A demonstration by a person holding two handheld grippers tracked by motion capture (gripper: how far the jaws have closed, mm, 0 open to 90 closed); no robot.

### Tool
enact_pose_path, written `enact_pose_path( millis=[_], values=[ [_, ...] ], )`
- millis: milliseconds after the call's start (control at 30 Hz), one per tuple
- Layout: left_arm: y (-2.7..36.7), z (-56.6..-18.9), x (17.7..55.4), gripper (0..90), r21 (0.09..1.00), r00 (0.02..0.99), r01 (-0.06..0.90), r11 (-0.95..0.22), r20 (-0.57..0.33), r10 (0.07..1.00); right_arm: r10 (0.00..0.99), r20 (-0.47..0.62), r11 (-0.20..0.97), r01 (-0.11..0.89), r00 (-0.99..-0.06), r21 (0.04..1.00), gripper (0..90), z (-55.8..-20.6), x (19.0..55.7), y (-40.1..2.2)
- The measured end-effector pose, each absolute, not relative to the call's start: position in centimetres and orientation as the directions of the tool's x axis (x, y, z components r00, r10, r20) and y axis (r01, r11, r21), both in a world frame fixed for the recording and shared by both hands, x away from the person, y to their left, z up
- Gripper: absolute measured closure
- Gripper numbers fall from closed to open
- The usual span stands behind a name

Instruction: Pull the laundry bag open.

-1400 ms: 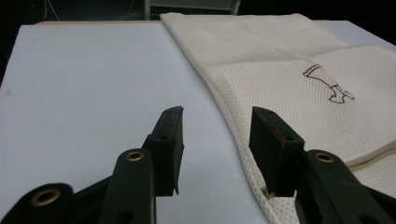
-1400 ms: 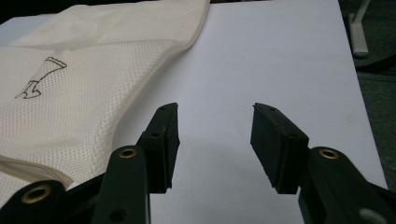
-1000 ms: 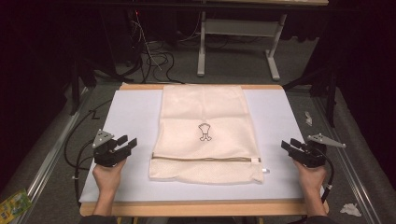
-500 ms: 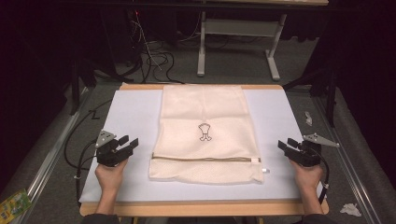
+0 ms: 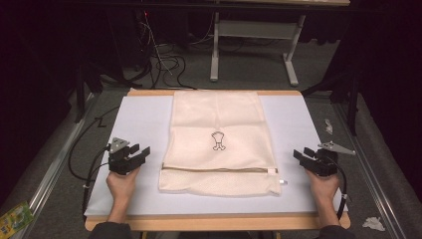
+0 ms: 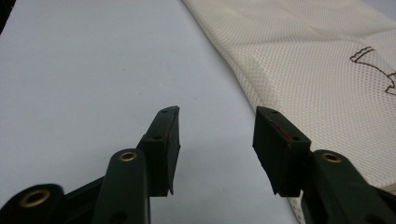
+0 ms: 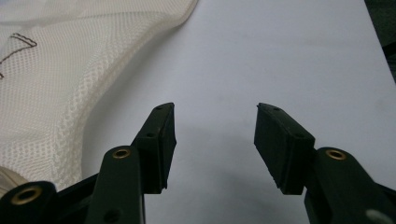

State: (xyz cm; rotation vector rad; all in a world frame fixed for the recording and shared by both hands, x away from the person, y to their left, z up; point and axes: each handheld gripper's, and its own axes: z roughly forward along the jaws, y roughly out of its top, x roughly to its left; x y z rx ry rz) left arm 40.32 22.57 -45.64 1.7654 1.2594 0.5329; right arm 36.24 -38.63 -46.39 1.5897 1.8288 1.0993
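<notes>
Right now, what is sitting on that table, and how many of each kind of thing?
Cream mesh bags: 1
Pale sheets covering the table: 1
Black hand-held grippers: 2, the left gripper and the right gripper, both open with nothing between the jaws, one at each side of the bag
Total: 4

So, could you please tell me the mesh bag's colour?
Cream mesh bag, clearest in the high view.

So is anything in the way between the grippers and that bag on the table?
Nothing visible is. The mesh bag lies flat on the white mat. The left hand-held gripper and the right hand-held gripper sit either side of it, jaws open and empty, with bare mat between each and the bag's edge.
</notes>
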Motion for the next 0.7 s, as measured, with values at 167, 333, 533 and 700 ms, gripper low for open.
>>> enact_pose_path(
  millis=[167, 333, 533, 700],
  values=[
    [22.3, -45.9, 40.6, 51.5, 0.842, 0.388, 0.532, -0.092, -0.146, 0.910, 0.968, 0.129, 0.025, 0.594, -0.215, 0.804, 49.3, -47.0, 36.8, -38.1],
    [22.2, -46.2, 41.0, 51.4, 0.837, 0.380, 0.540, -0.091, -0.146, 0.914, 0.969, 0.111, 0.044, 0.598, -0.220, 0.801, 49.4, -47.1, 37.0, -37.6],
    [22.0, -46.5, 41.3, 51.1, 0.832, 0.377, 0.547, -0.095, -0.143, 0.915, 0.971, 0.098, 0.055, 0.604, -0.218, 0.795, 49.3, -47.2, 37.3, -37.3],
    [21.8, -46.8, 41.6, 51.1, 0.830, 0.370, 0.549, -0.100, -0.133, 0.920, 0.972, 0.085, 0.066, 0.604, -0.218, 0.794, 49.4, -47.3, 37.4, -37.2]
  ],
)
